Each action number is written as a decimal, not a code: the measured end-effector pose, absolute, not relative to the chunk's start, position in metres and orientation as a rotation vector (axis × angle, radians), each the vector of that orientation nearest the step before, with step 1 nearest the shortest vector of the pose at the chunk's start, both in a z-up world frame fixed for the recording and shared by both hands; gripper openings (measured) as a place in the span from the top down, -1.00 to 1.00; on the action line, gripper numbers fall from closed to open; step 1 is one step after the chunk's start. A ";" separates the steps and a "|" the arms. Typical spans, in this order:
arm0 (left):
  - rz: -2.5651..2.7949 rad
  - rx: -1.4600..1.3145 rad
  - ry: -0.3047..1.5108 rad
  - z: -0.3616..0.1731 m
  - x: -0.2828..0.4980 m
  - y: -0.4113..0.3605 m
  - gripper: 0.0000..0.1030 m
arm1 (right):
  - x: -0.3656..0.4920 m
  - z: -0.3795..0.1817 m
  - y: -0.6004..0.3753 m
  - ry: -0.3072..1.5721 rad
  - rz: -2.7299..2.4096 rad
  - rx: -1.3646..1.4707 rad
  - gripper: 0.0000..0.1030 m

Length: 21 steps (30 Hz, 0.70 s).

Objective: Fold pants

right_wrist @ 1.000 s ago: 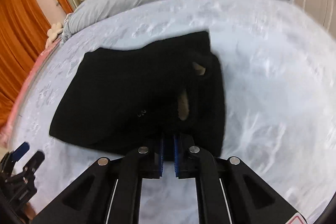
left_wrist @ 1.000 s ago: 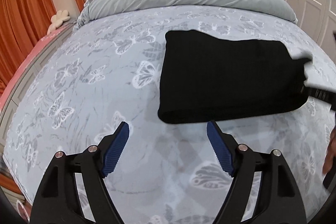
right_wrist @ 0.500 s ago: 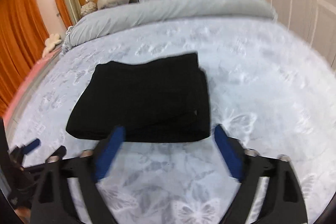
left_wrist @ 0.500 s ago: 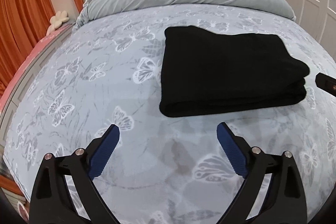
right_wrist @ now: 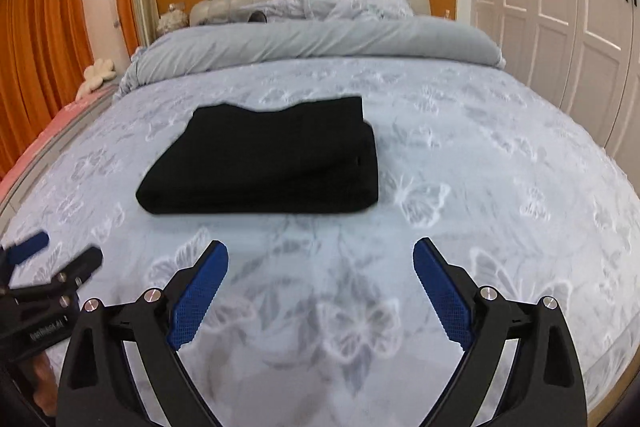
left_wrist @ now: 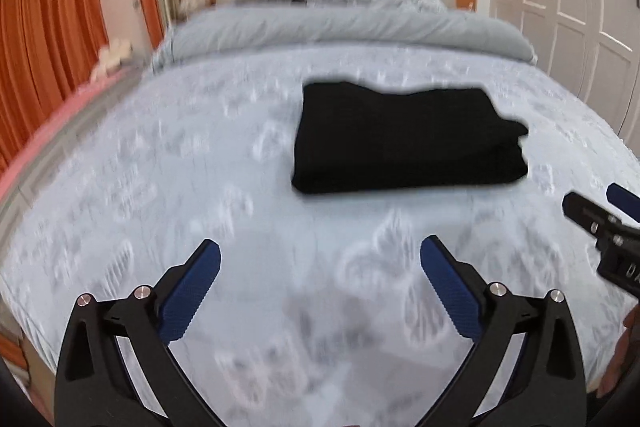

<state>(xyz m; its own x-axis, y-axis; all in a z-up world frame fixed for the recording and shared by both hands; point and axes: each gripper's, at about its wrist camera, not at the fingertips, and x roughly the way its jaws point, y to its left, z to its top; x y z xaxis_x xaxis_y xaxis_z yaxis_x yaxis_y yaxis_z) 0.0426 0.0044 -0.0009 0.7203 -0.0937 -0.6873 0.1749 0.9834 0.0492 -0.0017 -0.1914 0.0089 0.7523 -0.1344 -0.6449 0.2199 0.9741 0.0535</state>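
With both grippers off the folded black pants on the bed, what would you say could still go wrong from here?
1. The folded pants lie on a soft, yielding bedspread; pressing nearby might let the stacked layers at the right edge slump open.
2. The left gripper, its jaws opening and empty, and the open right gripper sit close side by side, so they could knock together.

The left gripper (left_wrist: 320, 267) tilts downward, its jaws opening with nothing between them. The right gripper (right_wrist: 321, 267), alongside, tilts downward too, jaws spread wide and empty.
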 end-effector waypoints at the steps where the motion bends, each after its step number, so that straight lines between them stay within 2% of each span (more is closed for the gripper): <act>1: -0.153 0.097 0.791 -0.008 0.044 0.007 -0.91 | -0.001 0.007 -0.189 0.696 -0.195 0.122 -0.78; 4: -0.140 0.079 0.830 -0.018 0.047 0.010 -0.91 | 0.000 0.007 -0.183 0.694 -0.206 0.102 -0.78; 21: -0.072 0.068 0.773 -0.016 0.048 0.020 -0.91 | 0.007 0.001 -0.174 0.704 -0.209 0.092 -0.78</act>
<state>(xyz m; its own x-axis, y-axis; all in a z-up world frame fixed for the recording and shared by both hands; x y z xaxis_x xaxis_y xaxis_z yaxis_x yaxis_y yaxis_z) 0.0479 0.0202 -0.0157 0.7139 -0.0397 -0.6991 0.0894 0.9954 0.0348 0.0068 -0.1743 0.0013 0.7425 -0.1592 -0.6506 0.2210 0.9752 0.0136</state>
